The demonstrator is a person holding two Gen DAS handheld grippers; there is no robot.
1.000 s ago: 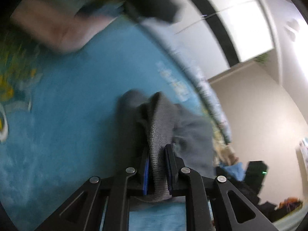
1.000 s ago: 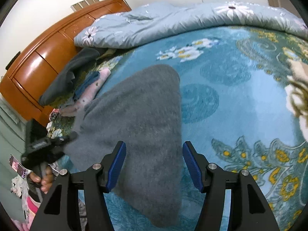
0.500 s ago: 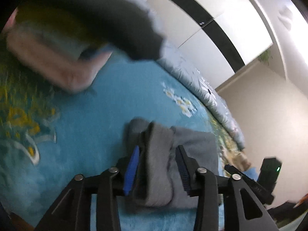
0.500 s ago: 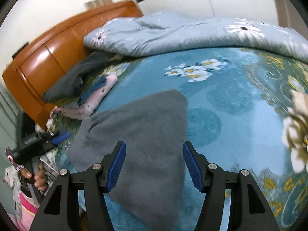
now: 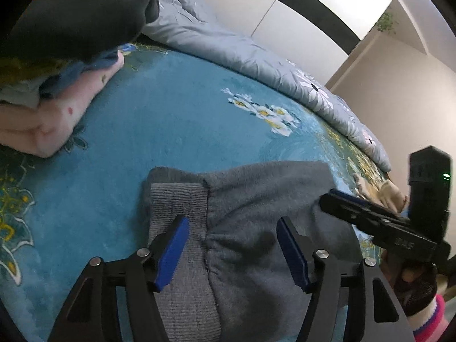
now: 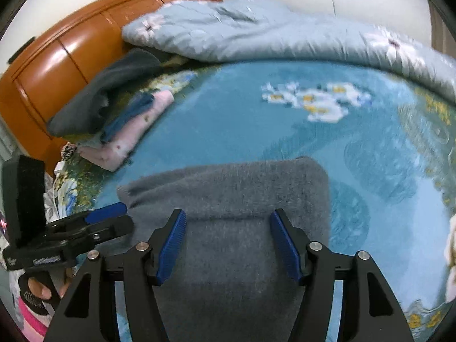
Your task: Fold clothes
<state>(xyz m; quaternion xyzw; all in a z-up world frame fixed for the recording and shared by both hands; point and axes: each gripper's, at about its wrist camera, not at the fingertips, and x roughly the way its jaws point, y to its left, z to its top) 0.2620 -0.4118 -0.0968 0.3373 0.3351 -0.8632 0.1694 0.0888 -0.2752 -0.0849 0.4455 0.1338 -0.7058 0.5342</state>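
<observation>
Blue pads on your left claw (image 5: 232, 252) stand wide apart; the jaws have just been opening and nothing is pinched, though the grey garment (image 5: 242, 216) lies flat under and between them, its ribbed band (image 5: 182, 199) just ahead of the left pad. You have let go, I judge, so the fold can settle on the blue blanket (image 5: 159, 108). Your right claw (image 6: 228, 246) is also spread and empty above the same grey garment (image 6: 236, 188), ready to press or regrip. Further out to the left sits a pile of folded clothes (image 6: 125, 131), likely where this one goes, and beyond it a pale quilt (image 6: 256, 31).
</observation>
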